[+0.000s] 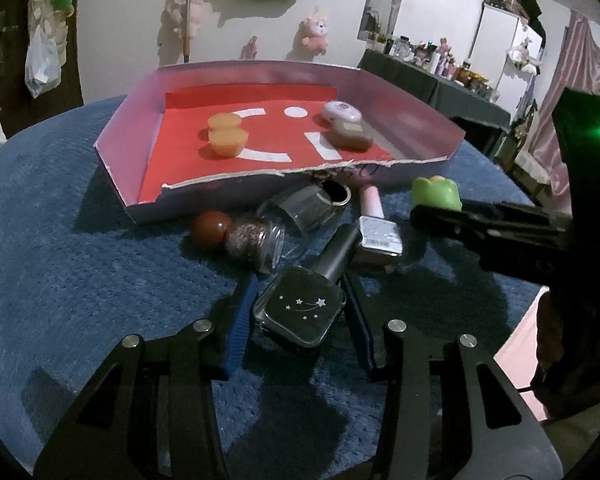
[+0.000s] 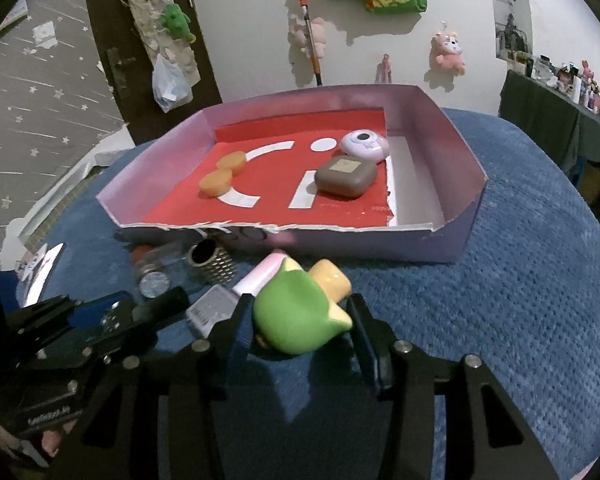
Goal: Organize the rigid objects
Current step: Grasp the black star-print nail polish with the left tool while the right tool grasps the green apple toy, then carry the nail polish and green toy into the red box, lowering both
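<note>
Dark glass bottle (image 1: 300,312), on blue cloth (image 1: 80,260) before tray (image 1: 140,92): clamped across square body by left gripper (image 1: 298,312). Judged heavy, slick, breakable. Green figurine (image 2: 296,316) clamped by right gripper (image 2: 300,328).

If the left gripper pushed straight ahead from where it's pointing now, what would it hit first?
The left gripper is shut on the dark star-printed bottle, whose cap points ahead. Pushed forward, that cap would probably first meet the pink-capped bottle lying just beyond, then the torn front wall of the box. Depth is uncertain.
</note>
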